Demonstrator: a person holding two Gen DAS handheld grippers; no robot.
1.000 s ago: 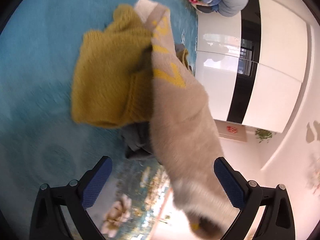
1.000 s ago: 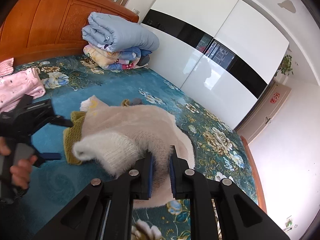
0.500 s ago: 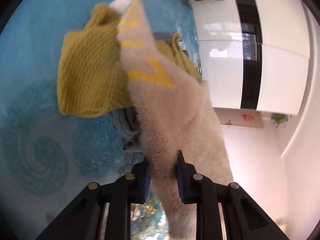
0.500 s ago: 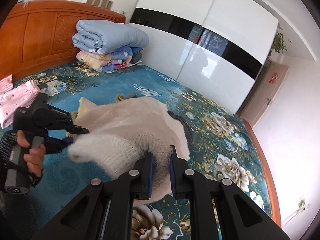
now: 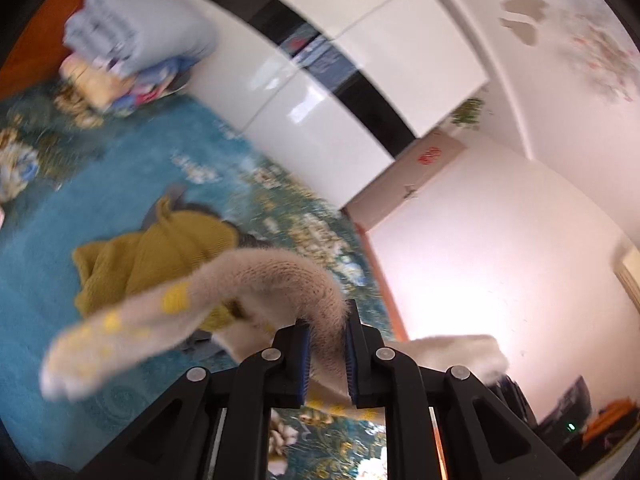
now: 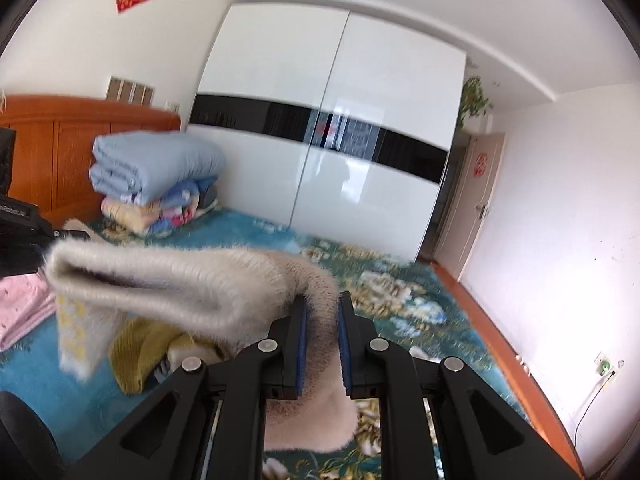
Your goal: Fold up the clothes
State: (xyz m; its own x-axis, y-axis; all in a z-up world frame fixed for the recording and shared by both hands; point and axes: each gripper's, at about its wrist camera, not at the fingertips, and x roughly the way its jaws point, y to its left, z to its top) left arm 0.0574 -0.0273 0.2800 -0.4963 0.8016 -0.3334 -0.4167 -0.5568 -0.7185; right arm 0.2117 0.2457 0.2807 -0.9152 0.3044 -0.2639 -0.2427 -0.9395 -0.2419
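Observation:
A fuzzy beige sweater (image 5: 256, 280) with yellow marks hangs in the air, held at two spots. My left gripper (image 5: 327, 322) is shut on it; one sleeve swings out to the left. My right gripper (image 6: 322, 306) is shut on the same sweater (image 6: 192, 280), whose sleeve sticks out to the left. A mustard knit sweater (image 5: 160, 256) lies on the teal bedspread below, over a dark grey garment; it also shows in the right wrist view (image 6: 140, 344).
The bed has a teal floral cover (image 6: 400, 300). Folded quilts (image 6: 152, 172) are stacked by the wooden headboard (image 6: 52, 148). A pink garment (image 6: 20, 308) lies at the left. A white wardrobe (image 6: 360, 140) stands beyond the bed, a door (image 6: 472, 208) to its right.
Both grippers have lifted the beige sweater clear of the bed. The left gripper, open a second ago, shut on it and has swung up to face the wardrobe.

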